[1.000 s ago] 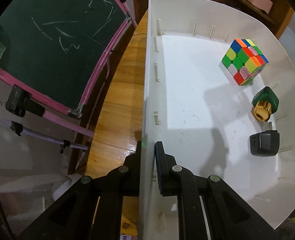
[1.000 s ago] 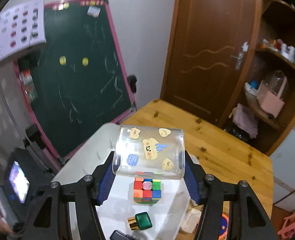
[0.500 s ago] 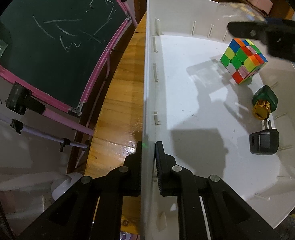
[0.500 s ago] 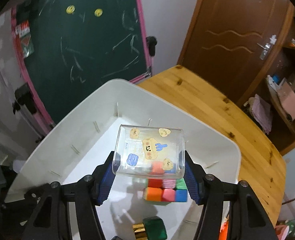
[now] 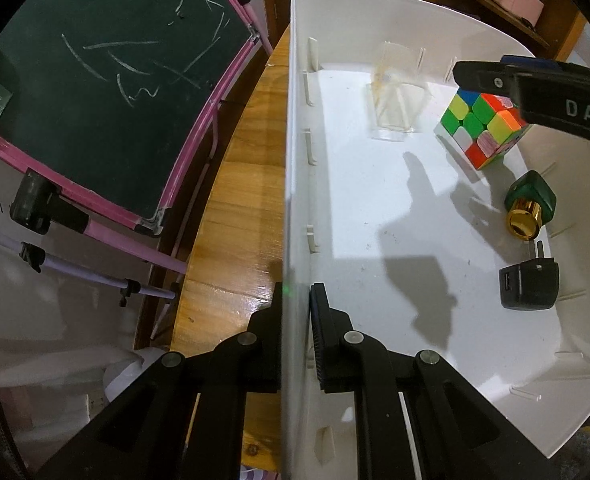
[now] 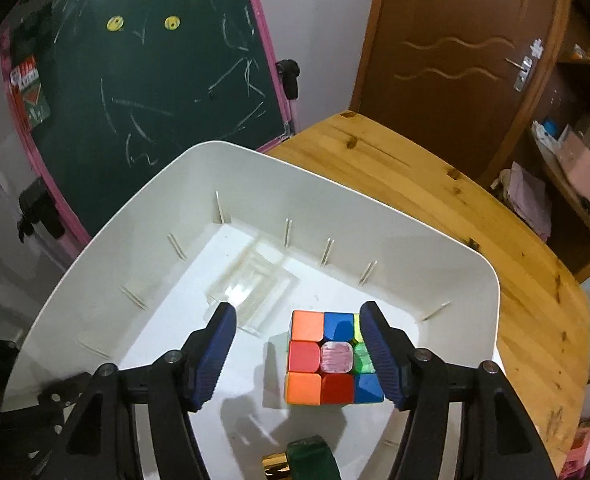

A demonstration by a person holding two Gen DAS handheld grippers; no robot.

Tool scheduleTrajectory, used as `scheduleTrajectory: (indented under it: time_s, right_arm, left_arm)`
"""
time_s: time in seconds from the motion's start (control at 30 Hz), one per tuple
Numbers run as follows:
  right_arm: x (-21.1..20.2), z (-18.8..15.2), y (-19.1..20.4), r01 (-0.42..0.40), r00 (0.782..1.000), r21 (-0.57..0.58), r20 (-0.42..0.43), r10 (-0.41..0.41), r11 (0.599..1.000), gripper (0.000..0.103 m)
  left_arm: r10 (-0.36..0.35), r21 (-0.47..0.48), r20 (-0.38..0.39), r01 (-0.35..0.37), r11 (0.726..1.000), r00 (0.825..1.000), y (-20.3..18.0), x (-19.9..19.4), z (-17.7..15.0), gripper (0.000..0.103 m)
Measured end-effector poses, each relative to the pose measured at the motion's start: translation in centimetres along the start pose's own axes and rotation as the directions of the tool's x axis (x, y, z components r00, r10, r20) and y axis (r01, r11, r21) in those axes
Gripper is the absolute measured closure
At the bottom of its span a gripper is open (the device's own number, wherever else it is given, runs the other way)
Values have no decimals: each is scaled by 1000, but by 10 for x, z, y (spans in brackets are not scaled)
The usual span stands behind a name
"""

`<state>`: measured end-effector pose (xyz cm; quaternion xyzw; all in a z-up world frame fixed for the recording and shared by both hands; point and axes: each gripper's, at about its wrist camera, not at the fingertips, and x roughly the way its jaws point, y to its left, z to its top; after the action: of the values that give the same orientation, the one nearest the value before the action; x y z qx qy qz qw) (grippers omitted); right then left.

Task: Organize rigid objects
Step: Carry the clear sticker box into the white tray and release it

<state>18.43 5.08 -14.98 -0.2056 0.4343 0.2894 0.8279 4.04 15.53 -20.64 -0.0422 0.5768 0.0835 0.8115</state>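
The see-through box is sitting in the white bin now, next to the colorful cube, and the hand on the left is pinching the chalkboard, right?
Not quite. The left gripper is pinching the wall of the white bin, not the chalkboard; the left wrist view shows one finger on each side of that wall. The rest is right: the see-through box sits in the bin next to the colorful cube.
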Motion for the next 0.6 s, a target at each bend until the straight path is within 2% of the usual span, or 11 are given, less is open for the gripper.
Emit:
scheduleTrajectory:
  time_s: [0.6]
  right_arm:
    - [-16, -15, -9, -37, 999, 123, 33, 33, 992, 36]
  left_arm:
    - [-12, 6, 0, 12, 1000, 1000, 0, 0, 3, 86]
